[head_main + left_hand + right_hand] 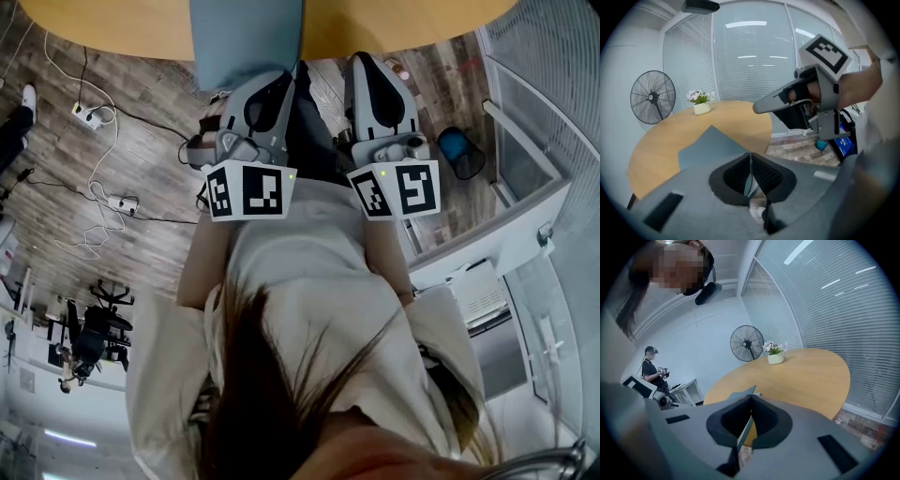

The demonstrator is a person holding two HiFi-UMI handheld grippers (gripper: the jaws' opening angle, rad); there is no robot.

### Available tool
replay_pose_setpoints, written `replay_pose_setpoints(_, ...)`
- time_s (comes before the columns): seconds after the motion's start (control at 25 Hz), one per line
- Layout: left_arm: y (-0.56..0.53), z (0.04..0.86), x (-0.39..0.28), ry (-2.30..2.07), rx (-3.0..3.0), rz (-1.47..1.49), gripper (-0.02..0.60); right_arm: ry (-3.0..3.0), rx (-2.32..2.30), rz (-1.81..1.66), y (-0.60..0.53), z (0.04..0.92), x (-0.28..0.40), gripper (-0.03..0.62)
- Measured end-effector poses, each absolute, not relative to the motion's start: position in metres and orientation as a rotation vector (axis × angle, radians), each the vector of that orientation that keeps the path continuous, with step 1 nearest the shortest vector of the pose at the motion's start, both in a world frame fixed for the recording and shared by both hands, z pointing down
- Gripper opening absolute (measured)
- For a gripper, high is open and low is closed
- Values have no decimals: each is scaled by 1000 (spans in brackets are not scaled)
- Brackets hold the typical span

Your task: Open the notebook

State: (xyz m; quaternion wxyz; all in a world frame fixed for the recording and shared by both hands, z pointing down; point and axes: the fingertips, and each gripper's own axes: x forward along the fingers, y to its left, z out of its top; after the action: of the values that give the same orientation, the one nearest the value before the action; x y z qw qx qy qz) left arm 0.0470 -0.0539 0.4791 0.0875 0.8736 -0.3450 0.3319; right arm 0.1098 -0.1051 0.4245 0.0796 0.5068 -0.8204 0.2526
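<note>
Left claw (750, 159): clamped on notebook (708, 143) | right claw (750, 401): same (head view hides both grips)

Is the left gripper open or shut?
Shut. The left gripper has its fingers pressed together on a thin edge of the notebook.

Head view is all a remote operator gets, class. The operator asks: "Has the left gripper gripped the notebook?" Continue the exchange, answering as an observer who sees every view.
Observer: Yes. The left gripper is shut on a thin edge of the notebook.
Operator: And the right?
Observer: The right gripper is shut on the notebook too.
Operator: What else is on the table?
Observer: A potted plant stands on the table, near its far edge.
</note>
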Motion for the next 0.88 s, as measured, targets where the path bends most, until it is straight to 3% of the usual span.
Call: replay_pose_setpoints(0.88, -59, 449, 29, -1185, 2551, 872, 26, -2516, 1354, 669, -118, 415, 92, 2)
